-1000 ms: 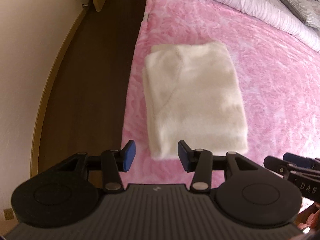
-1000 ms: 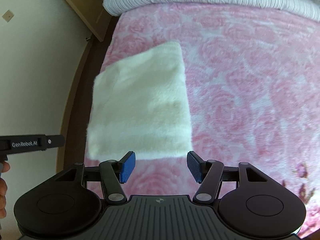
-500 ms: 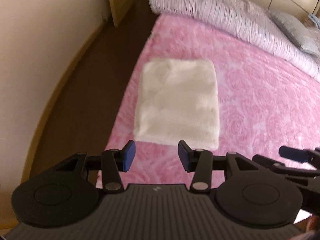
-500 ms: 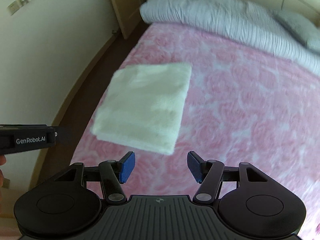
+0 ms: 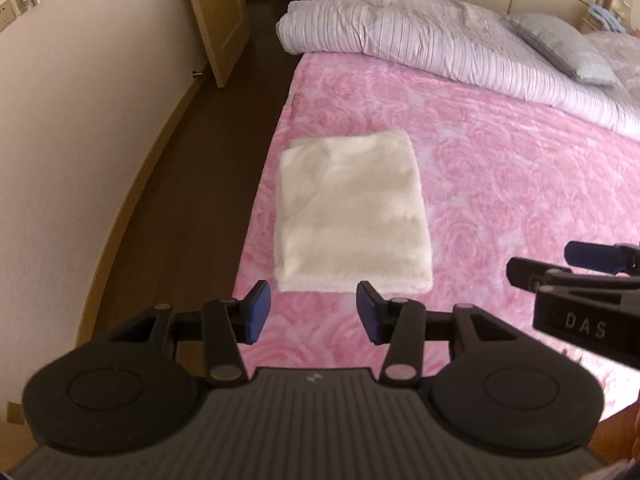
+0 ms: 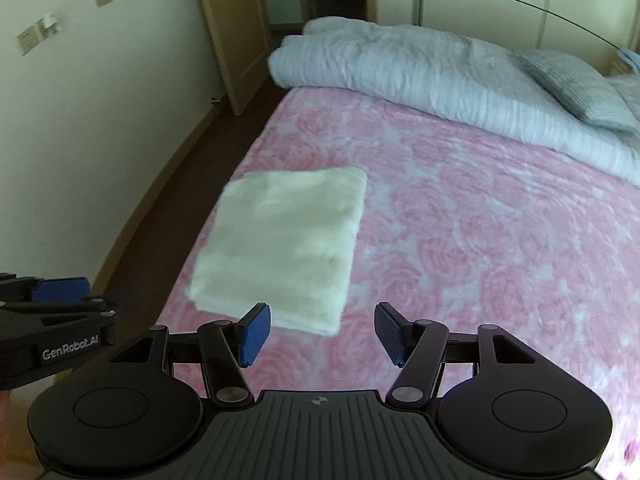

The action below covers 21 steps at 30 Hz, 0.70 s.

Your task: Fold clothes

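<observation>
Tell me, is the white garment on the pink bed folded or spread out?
Folded. The white garment lies as a compact rectangle near the edge of the pink bedspread, with stacked layers visible at its near edge. Neither claw touches it.

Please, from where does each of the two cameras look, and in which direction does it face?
Left wrist: sits behind the left tool, looks down over the pink bed edge at the folded white garment; the right tool shows at right.
Right wrist: sits behind the right tool, faces the same way; the left tool shows at left.
Shared: garment, bed, rolled duvet, pillow, door. Both tools are open, empty.
</observation>
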Tool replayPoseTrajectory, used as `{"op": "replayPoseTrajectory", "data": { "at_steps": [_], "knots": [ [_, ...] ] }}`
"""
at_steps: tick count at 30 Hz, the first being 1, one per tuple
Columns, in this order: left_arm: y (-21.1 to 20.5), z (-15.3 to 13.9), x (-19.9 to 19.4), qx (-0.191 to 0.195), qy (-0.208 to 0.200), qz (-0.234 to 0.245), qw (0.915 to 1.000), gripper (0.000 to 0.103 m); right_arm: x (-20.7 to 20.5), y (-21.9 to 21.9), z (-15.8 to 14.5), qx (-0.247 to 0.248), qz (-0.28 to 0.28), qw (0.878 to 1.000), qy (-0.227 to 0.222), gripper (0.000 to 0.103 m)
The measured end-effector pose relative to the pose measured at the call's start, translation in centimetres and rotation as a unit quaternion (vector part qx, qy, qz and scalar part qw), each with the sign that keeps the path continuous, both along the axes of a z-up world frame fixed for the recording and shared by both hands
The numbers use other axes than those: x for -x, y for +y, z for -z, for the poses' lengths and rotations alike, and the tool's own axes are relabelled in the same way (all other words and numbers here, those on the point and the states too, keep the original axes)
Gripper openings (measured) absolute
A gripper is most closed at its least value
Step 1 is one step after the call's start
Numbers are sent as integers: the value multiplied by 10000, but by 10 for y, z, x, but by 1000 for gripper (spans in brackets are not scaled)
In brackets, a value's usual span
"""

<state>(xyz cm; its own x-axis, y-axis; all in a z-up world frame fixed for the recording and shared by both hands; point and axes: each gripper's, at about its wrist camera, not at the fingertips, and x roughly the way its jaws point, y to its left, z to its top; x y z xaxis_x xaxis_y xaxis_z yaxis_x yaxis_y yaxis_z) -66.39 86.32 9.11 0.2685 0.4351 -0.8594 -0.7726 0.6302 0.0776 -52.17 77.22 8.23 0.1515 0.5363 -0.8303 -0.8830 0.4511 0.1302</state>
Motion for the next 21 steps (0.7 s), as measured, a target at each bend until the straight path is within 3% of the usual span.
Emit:
{"op": "replayPoseTrajectory", "data": {
  "at_steps": [8, 21],
  "knots": [
    [4, 20, 32, 290, 137, 26, 9995, 43, 17, -5, 21, 472, 263, 9978, 376, 62],
    [-5, 44, 58, 642, 250, -70, 9976, 43, 43, -13, 44, 855, 217, 9954, 376, 62]
  ]
}}
